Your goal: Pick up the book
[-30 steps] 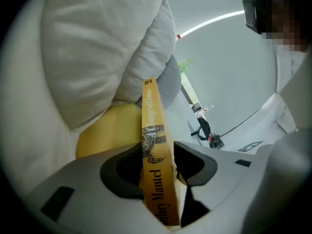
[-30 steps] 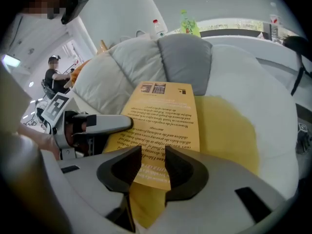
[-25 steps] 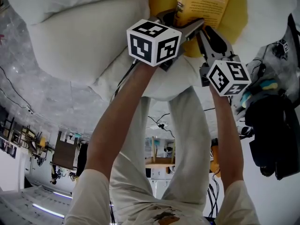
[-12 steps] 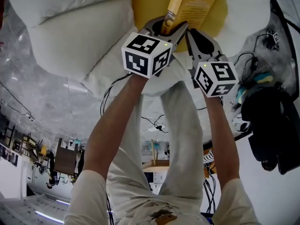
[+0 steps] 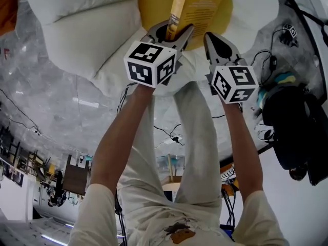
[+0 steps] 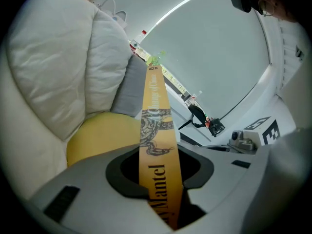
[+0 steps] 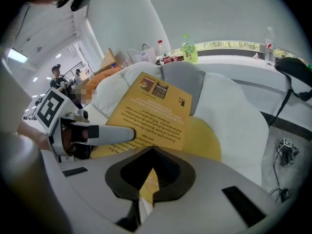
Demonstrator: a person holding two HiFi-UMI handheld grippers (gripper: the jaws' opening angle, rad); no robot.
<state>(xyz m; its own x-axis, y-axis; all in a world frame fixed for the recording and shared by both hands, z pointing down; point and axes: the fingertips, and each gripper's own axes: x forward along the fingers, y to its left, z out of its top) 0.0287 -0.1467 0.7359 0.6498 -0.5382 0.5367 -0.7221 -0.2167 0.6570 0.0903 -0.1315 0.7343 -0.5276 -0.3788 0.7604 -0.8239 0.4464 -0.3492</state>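
Observation:
The yellow book [image 5: 202, 1] hangs over a yellow pillow [image 5: 152, 4], lifted off it. My left gripper [image 5: 174, 28] is shut on the lower end of its spine [image 6: 156, 130] after its jaws closed in; the spine fills the gap in the left gripper view [image 6: 160, 174]. My right gripper [image 5: 207, 36] has just been closing. In its own view [image 7: 151, 149] the jaws meet at the bottom edge of the back cover [image 7: 151, 113], with a thin yellow strip pinched between them. The left gripper's finger [image 7: 107, 134] lies along the book's left side.
Big white cushions [image 5: 82, 29] surround the pillow, with a grey one [image 6: 129, 89] behind. A black bag [image 5: 294, 132] and cables [image 5: 269, 60] lie to the right. Bottles [image 7: 187, 48] stand on a far ledge. People stand in the distance [image 7: 57, 74].
Both grippers have risen with the book, which now stands further up the head view, clear of the pillow. The right jaws have closed from open to shut.

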